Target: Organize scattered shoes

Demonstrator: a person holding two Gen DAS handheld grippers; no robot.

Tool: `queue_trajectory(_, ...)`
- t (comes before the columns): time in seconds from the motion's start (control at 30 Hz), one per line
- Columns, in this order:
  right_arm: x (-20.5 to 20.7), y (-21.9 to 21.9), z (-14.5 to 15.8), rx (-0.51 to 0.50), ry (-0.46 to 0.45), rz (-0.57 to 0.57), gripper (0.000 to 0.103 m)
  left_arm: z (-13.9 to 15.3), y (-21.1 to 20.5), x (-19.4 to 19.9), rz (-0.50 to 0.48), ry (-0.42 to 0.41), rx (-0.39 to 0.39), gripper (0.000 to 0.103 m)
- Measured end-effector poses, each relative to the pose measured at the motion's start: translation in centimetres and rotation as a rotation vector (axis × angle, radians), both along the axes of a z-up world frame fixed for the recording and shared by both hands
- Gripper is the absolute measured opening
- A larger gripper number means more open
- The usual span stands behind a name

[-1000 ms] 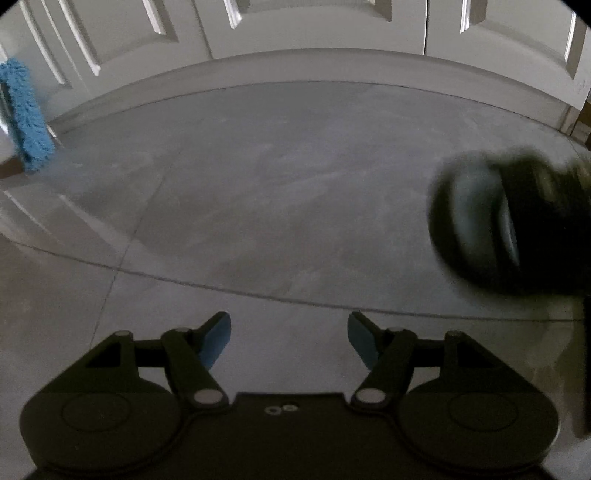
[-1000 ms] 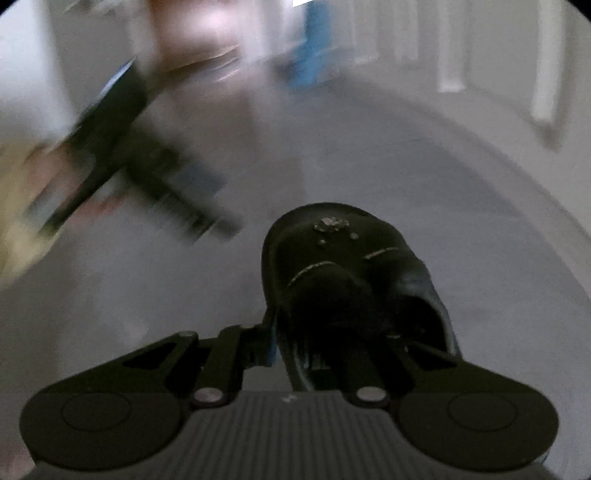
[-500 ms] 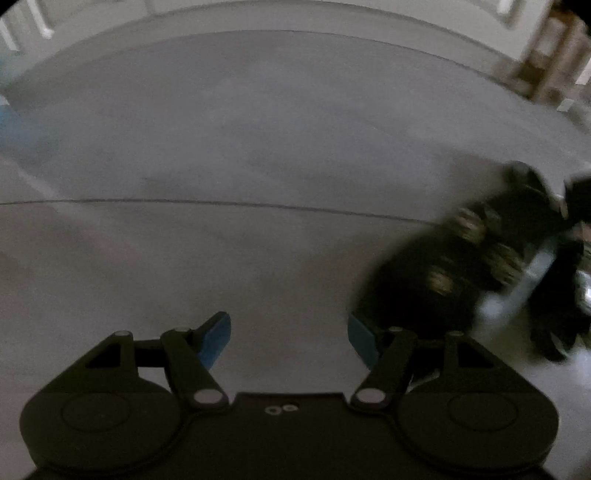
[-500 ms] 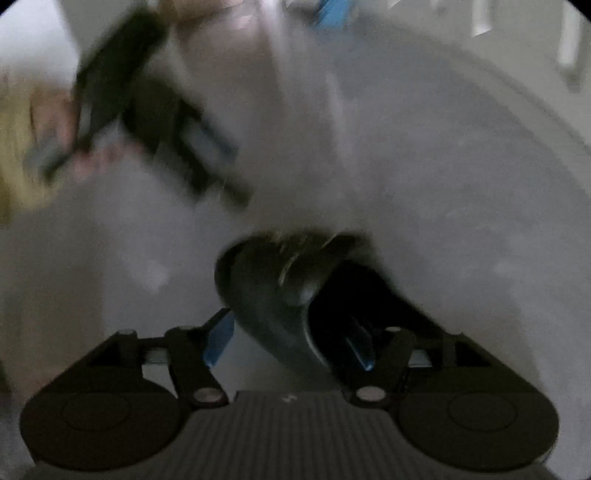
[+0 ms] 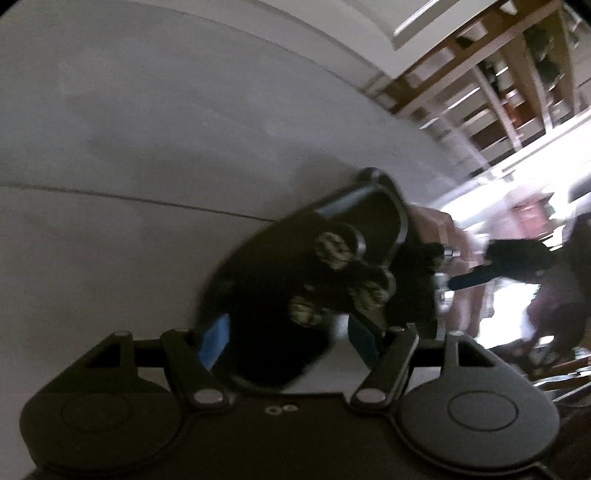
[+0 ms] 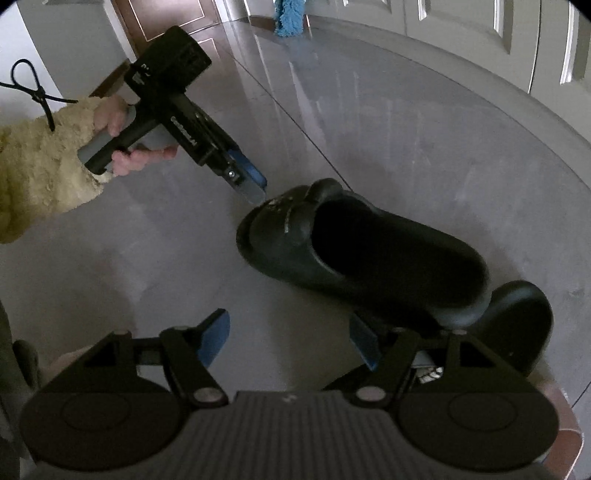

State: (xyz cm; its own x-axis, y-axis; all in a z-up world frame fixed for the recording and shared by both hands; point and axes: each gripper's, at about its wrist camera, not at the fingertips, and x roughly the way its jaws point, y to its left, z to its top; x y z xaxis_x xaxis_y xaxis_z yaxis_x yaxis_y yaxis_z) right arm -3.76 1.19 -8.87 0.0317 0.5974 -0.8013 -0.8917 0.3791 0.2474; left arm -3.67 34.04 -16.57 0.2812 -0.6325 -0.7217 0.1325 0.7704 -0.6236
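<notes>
On the grey tiled floor [image 6: 424,122] lies a black clog [image 6: 354,251], resting on its sole with its toe toward the person's left hand [image 6: 122,136] and its open heel end toward the right gripper [image 6: 288,339]. A second black shoe [image 6: 524,325] sits just beside the clog's heel, partly hidden behind the right gripper's linkage.

Seen from the right wrist, the left gripper [image 6: 255,192] is held at a downward slant by a hand in a fuzzy cream sleeve [image 6: 40,173]. Its blue-padded fingertips [image 6: 251,173] reach the toe of the clog, at or just above the top surface; whether they touch it cannot be told. From the left wrist, the clog's toe [image 5: 295,295], with pale round charms on top, fills the space between the spread blue pads, and a gap of floor shows beside the pad on the picture's right, so the pads do not pinch it. That view is blurred.

The right gripper's jaws are opening, with only bare floor between the blue pads; the clog's heel lies just beyond the pad on the picture's right, clear of it.

Far across the floor, a blue fluffy mop head [image 6: 291,18] leans by white panelled doors [image 6: 480,29]. The left wrist view also shows a wooden rack [image 5: 491,81] at the upper right, too blurred to read.
</notes>
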Motion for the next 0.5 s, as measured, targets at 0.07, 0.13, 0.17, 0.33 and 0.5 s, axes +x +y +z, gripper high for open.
queue_trajectory(0.07,0.2,0.7,0.4,-0.010,-0.005,-0.004,0.075,-2.2,0.0,0.2,0.035,0.053,-0.085,0.070)
queue_trajectory(0.13,0.4,0.9,1.1,-0.010,-0.001,-0.015,0.075,-3.4,-0.4,0.2,0.049,0.070,-0.130,0.070)
queue_trajectory(0.17,0.4,1.1,1.3,-0.010,0.001,-0.019,0.075,-3.8,-0.8,0.1,0.053,0.069,-0.151,0.070)
queue_trajectory(0.33,0.3,1.2,1.7,-0.016,-0.009,-0.032,0.075,-5.9,-1.1,-0.3,0.139,0.074,-0.315,0.067)
queue_trajectory(0.5,0.2,0.9,1.5,-0.025,-0.005,-0.044,0.075,-7.3,-1.5,-1.5,0.280,0.071,-0.394,0.053)
